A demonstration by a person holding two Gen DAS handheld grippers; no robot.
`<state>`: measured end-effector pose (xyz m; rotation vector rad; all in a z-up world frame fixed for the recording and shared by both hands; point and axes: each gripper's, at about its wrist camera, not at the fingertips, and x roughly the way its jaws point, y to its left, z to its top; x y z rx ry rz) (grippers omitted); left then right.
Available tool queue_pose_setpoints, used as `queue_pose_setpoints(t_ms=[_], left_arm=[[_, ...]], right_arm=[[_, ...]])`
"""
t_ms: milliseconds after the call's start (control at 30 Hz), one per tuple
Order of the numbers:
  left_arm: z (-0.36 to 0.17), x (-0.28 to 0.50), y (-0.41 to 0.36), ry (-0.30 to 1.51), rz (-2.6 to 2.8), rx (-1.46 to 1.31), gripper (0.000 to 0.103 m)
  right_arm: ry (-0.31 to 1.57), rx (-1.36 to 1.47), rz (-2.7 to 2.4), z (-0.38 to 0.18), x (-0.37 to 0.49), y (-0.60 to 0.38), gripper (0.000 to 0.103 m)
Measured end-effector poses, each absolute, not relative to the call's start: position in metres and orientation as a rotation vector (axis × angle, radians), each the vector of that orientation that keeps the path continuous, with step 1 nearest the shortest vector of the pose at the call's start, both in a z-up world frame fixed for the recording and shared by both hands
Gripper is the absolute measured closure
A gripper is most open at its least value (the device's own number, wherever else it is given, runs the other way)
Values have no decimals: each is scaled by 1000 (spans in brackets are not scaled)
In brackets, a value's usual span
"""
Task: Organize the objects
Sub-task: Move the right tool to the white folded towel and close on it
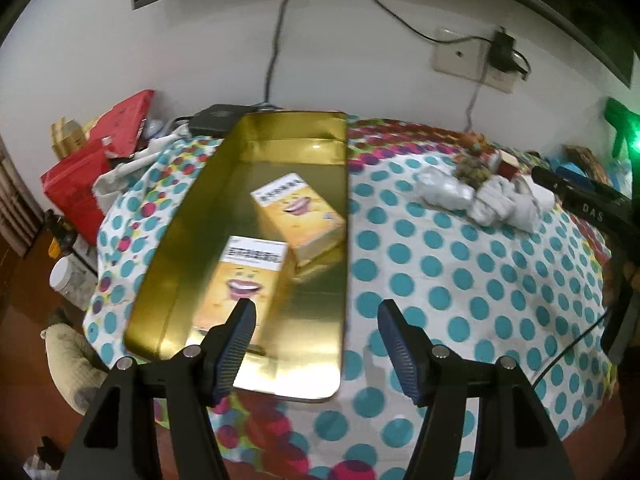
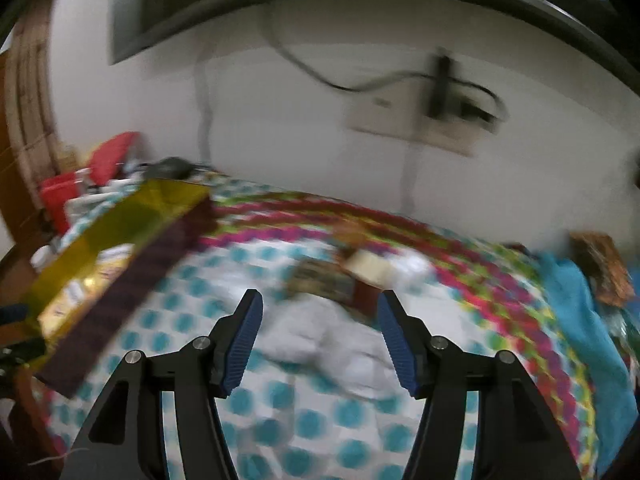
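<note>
Both sets of jaws are spread wide with nothing in them. The left gripper [image 1: 314, 312] hangs over the gold tin [image 1: 180, 280], where two yellow boxes [image 1: 296, 216] already lie. The right gripper [image 2: 320, 304] points at the grey-white bundles [image 2: 340, 344] and a small box [image 2: 370, 268] on the dotted surface [image 2: 312, 420]. That view is badly smeared, so I'd guess a rushed grab could miss or shove the pile.

The left gripper [image 1: 316, 308] and the right gripper [image 2: 320, 300] look alike: black angular frames with triangular cut-outs, round silver screws at the joints, and two fingers [image 1: 240, 344] faced with ribbed blue pads (the ribs run crosswise).
</note>
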<state>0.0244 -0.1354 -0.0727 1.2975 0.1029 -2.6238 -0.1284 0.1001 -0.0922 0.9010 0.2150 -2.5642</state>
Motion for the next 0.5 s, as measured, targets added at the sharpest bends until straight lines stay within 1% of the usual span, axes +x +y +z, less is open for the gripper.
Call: queue_pose_setpoints(t_ms=[133,367,500], left_arm=[[-79,19,-118,69,-2634,1337,38],[-88,9,-96,7,-2631,1385,37],[-92,1,-89,-32,-2599,1384,35]], right_arm=[[159,1001,-2634,-112,-148,144,45],[64,1101,-2616,-137,-172,170,45],[46,1110,-2575,-146,-180,162,39]])
